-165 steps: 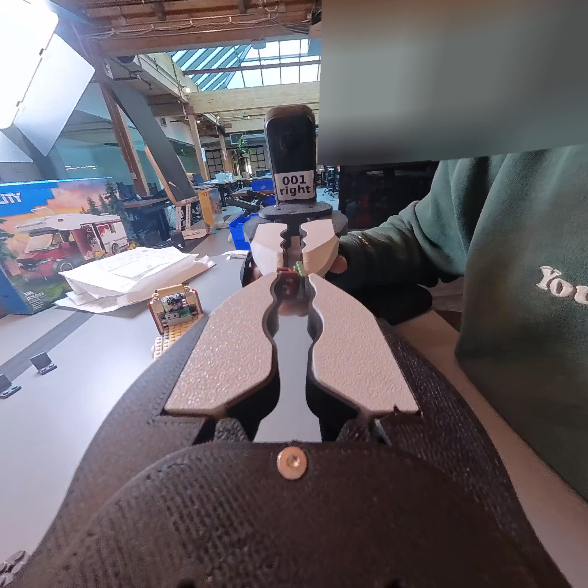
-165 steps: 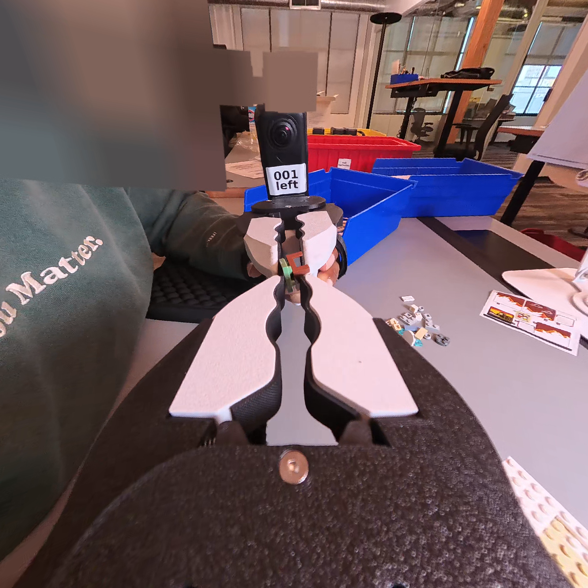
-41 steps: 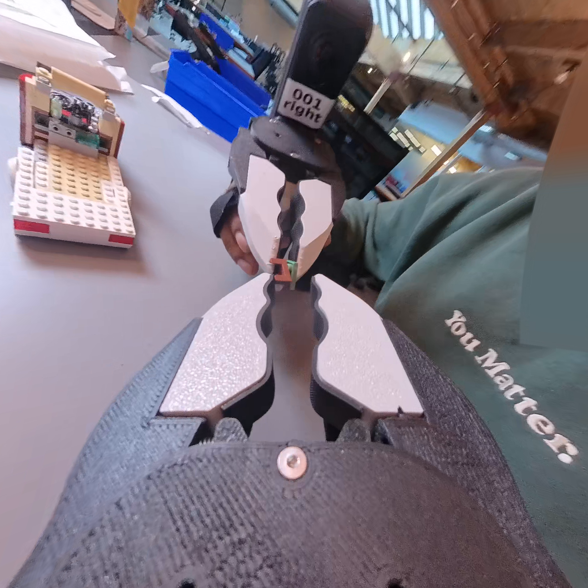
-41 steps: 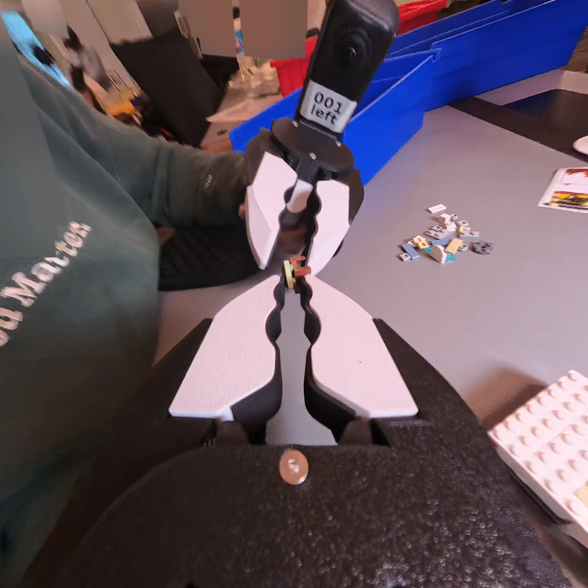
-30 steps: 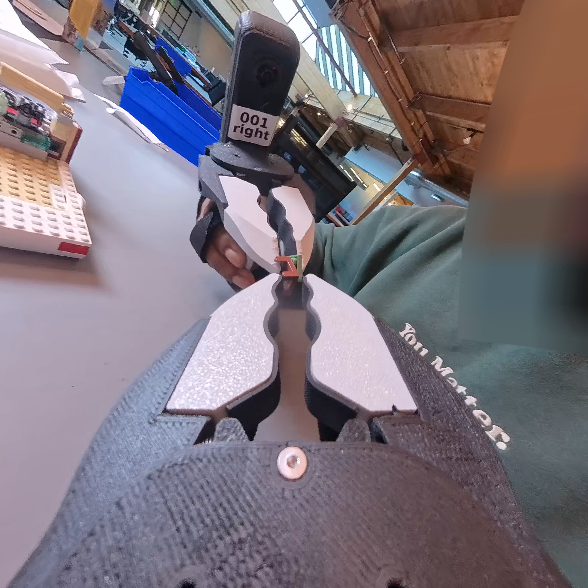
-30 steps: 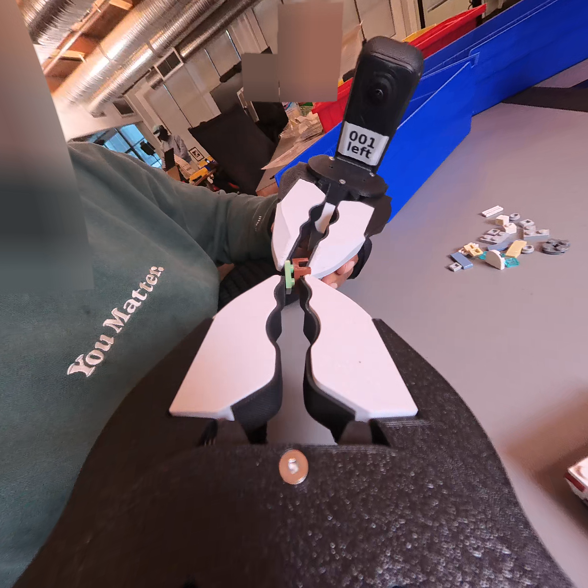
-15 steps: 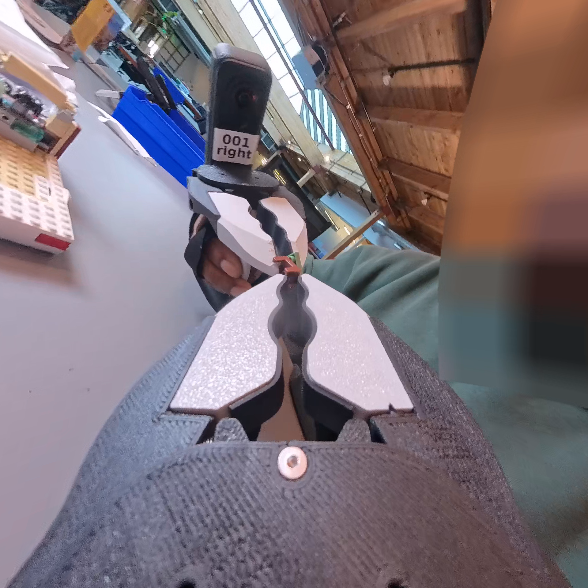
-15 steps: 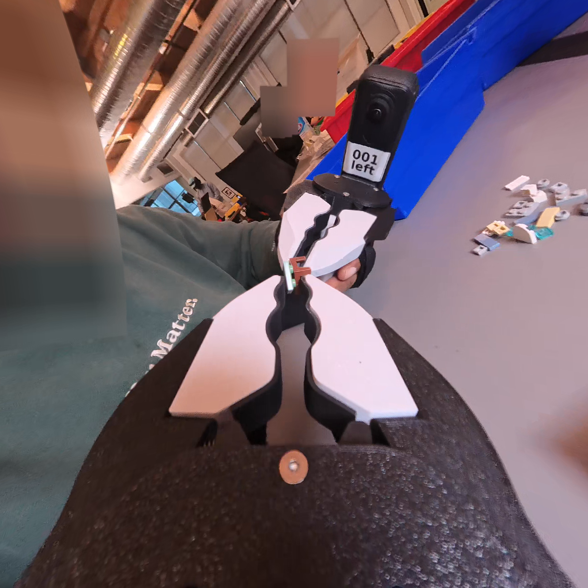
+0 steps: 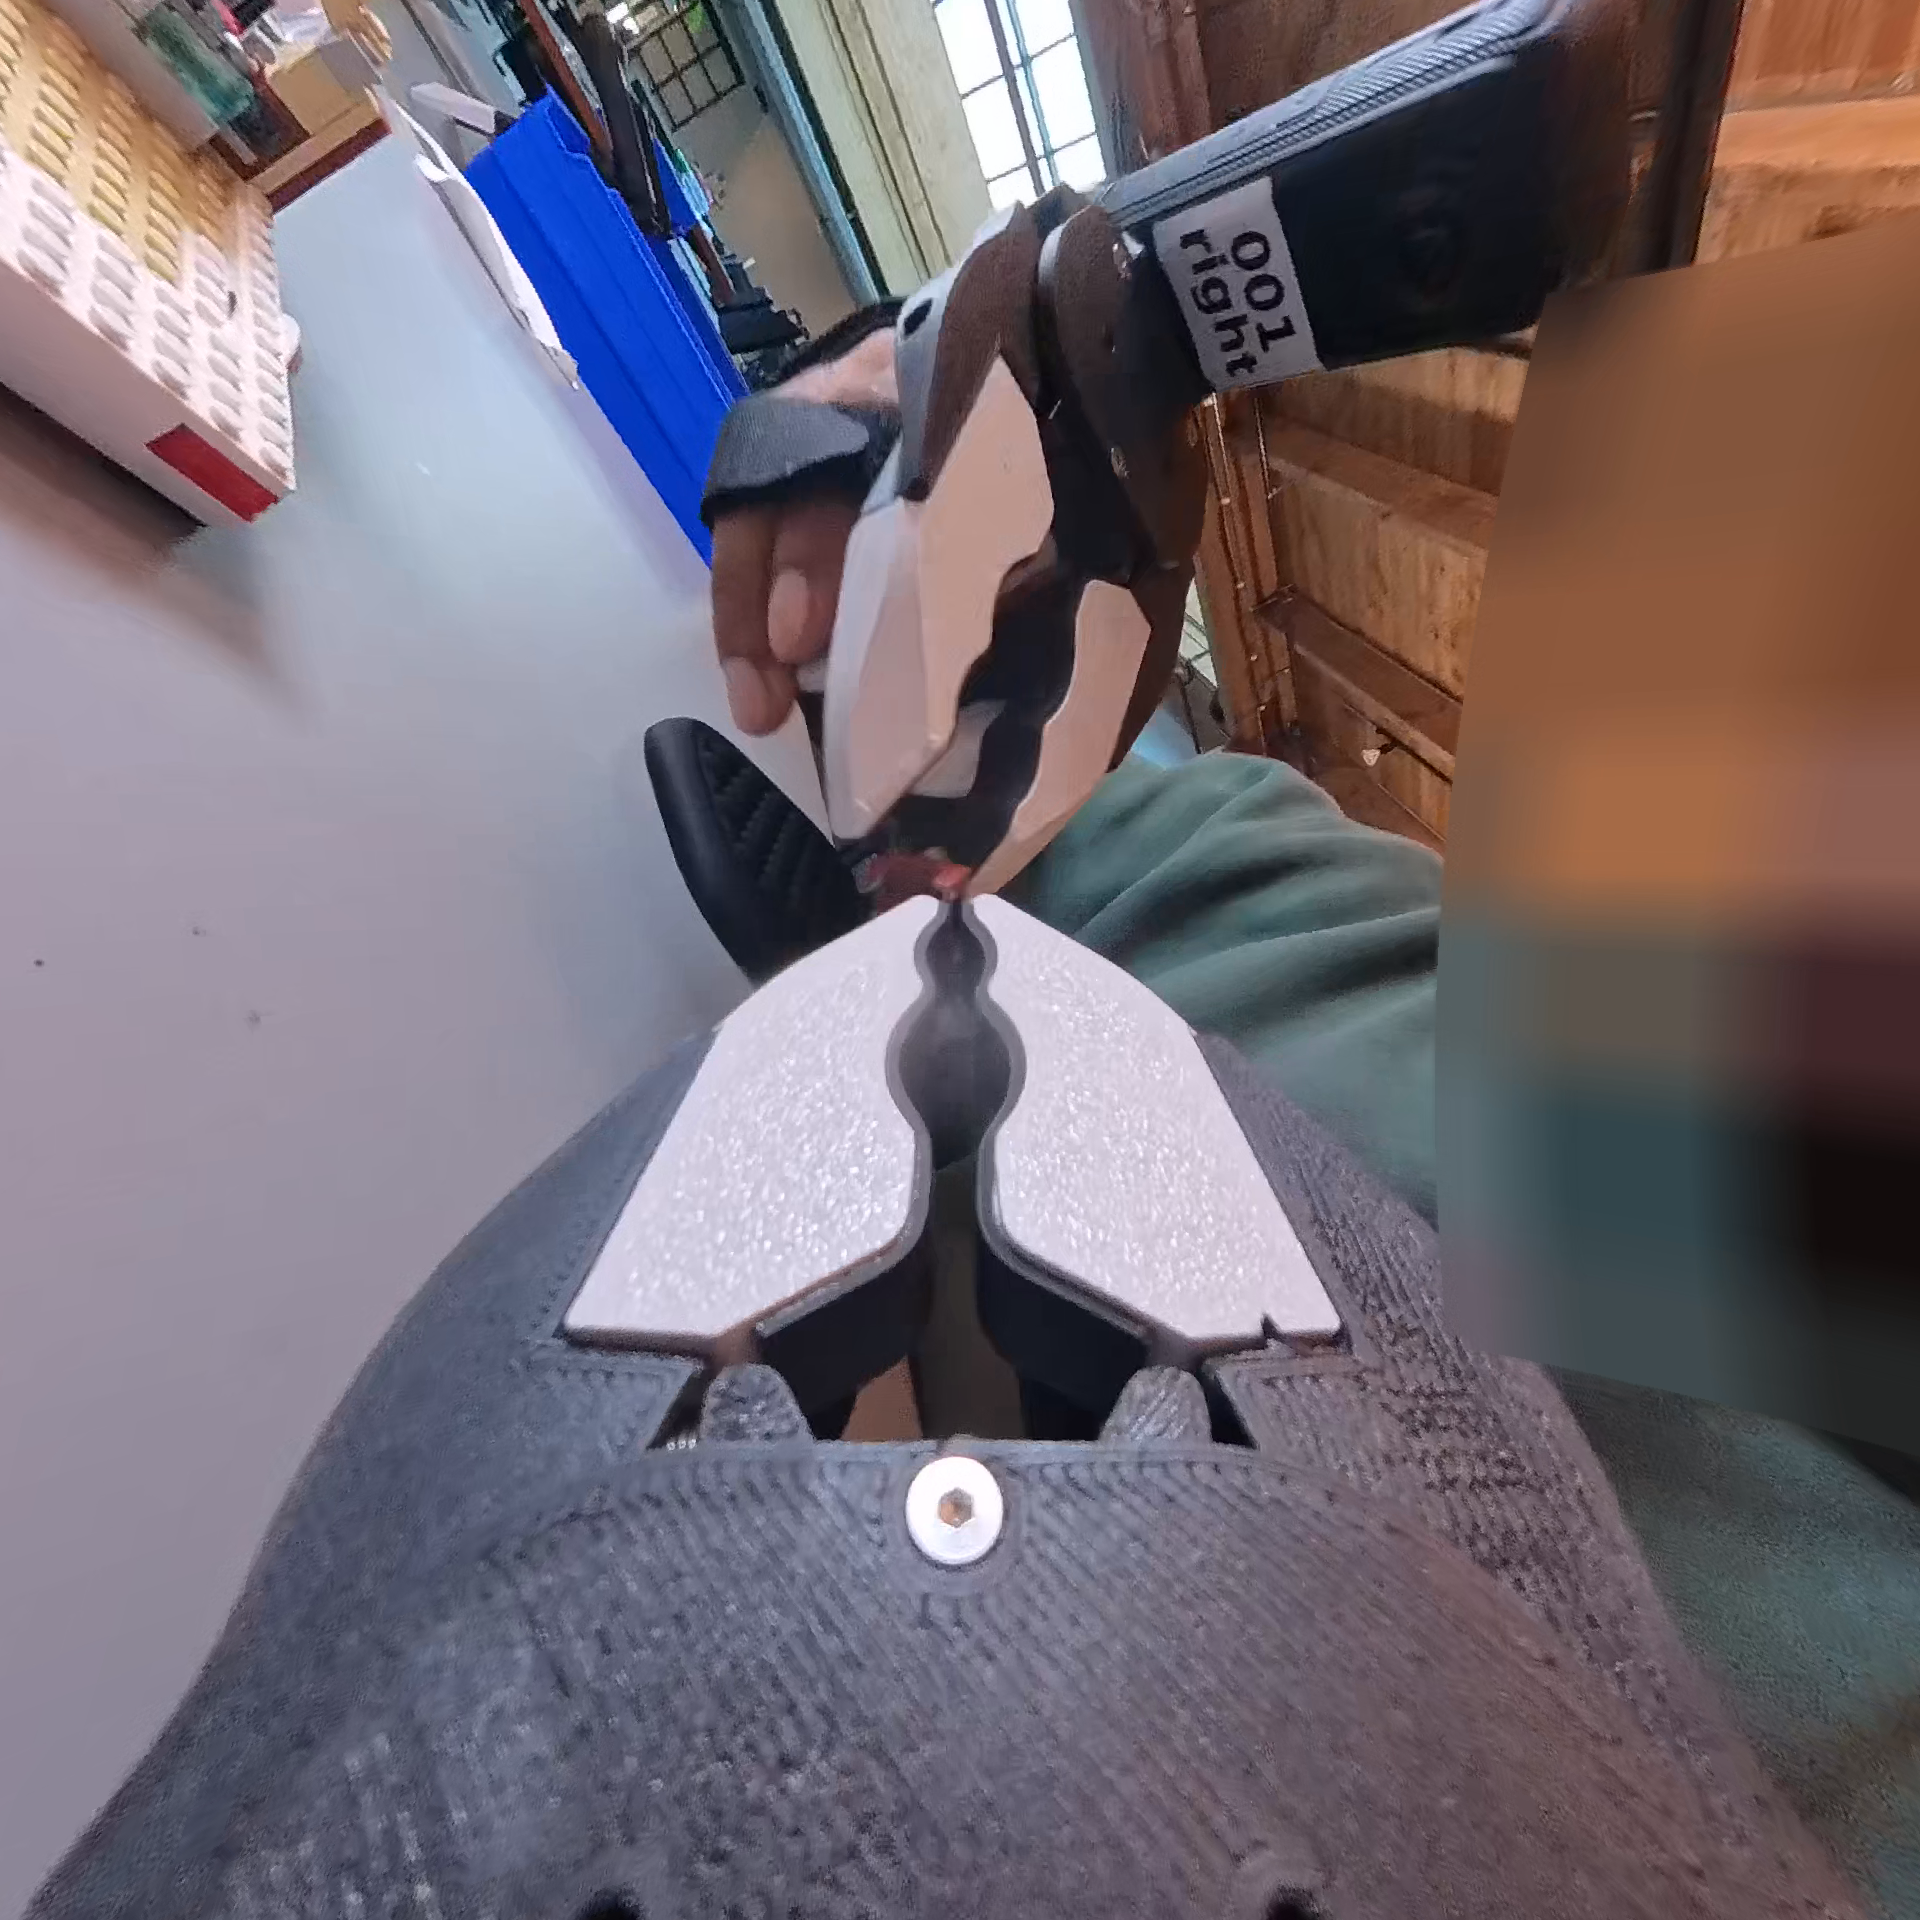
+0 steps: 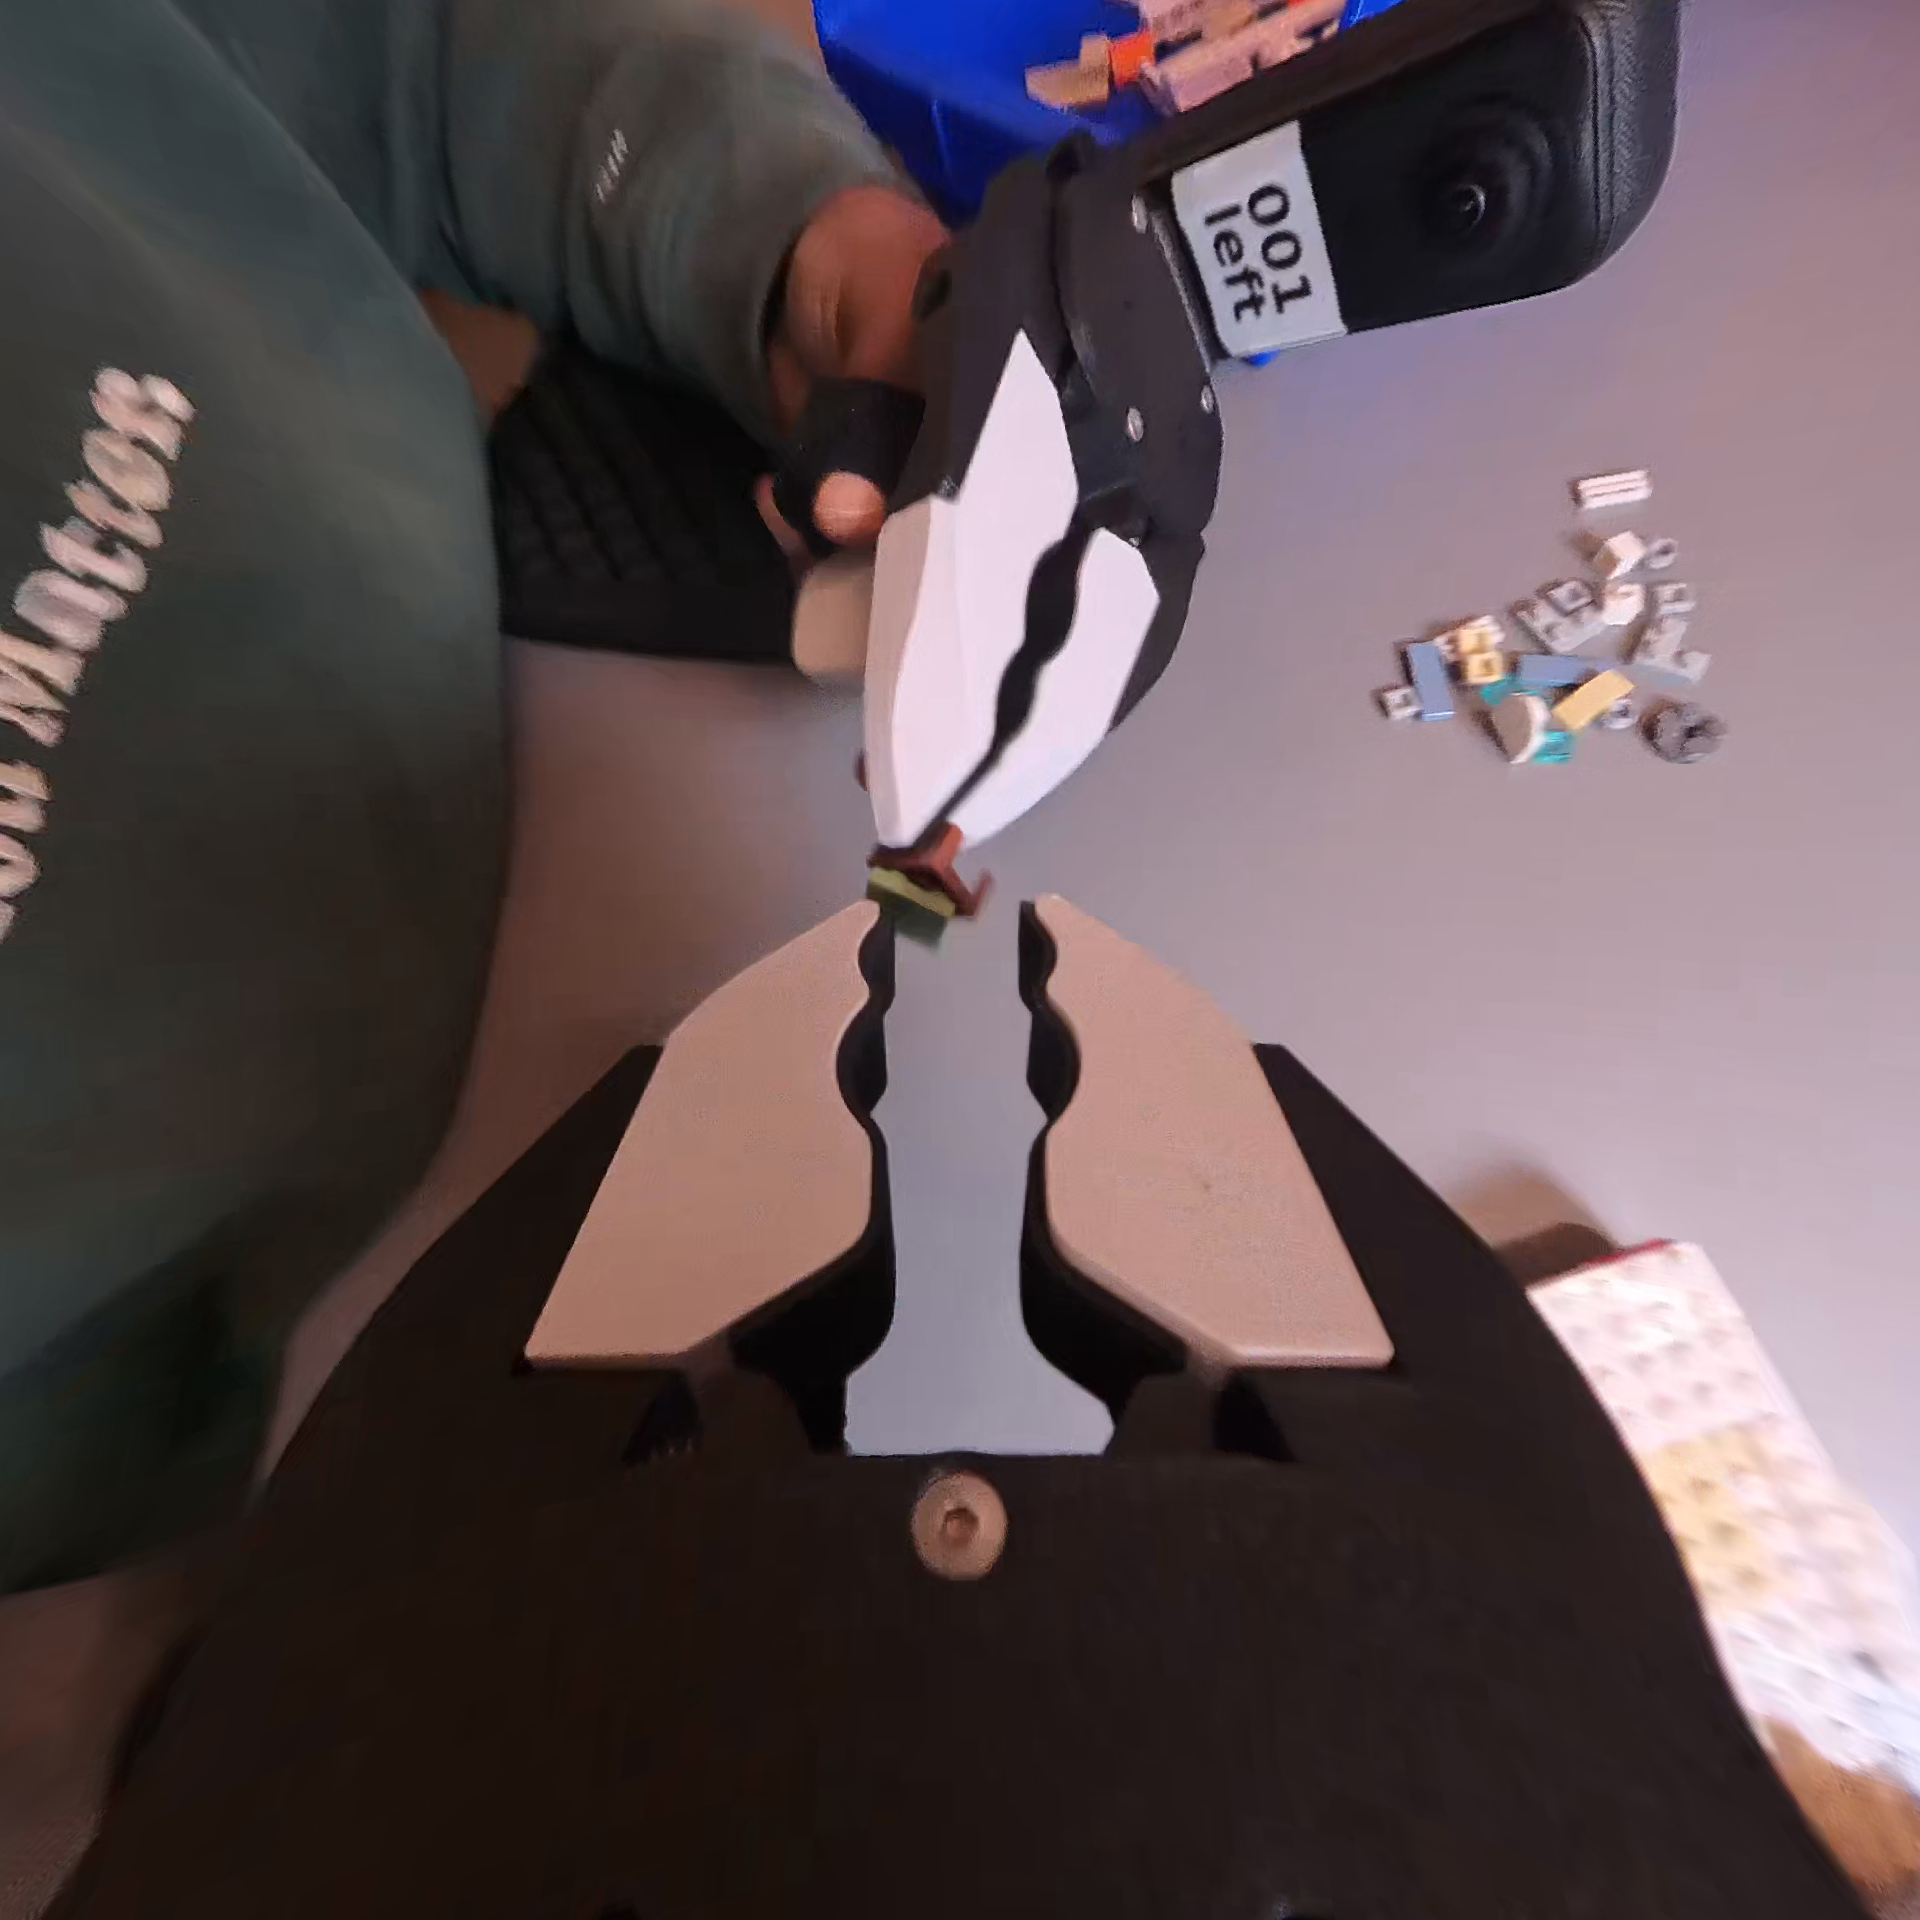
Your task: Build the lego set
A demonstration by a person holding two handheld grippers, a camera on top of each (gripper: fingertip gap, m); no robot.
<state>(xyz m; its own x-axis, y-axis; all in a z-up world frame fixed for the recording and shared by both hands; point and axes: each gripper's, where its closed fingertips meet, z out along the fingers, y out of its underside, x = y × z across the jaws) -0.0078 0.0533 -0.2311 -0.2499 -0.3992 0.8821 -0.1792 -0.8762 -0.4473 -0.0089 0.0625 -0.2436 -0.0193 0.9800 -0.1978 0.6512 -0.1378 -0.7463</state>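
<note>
My left gripper (image 9: 951, 909) is shut on a small brown lego piece (image 9: 920, 871) with a green piece (image 10: 912, 899) stuck to it. In the right wrist view the left gripper (image 10: 914, 836) points down at my right gripper (image 10: 951, 914) and holds the brown piece (image 10: 928, 860) at its tips. My right gripper is open, and its left fingertip (image 10: 868, 920) is next to the green piece. In the left wrist view the right gripper (image 9: 914, 847) comes in from above with its jaws apart. The partly built white and tan model (image 9: 135, 260) stands on the grey table (image 9: 312, 831).
A pile of several small loose pieces (image 10: 1558, 665) lies on the table at the right. The model's studded plate (image 10: 1714, 1455) is at the lower right. Blue bins (image 9: 592, 260) stand behind. A person's green sweatshirt (image 10: 208, 727) and a black pad (image 10: 623, 540) are close by. The grippers are tip to tip, or close to it. The model's studded plate (image 10: 1714, 1455) is about equally far from each gripper, around 20 cm.
My right gripper has opened and let go of the joined pieces; my left gripper still holds them. Both grippers have rolled sideways against each other.
</note>
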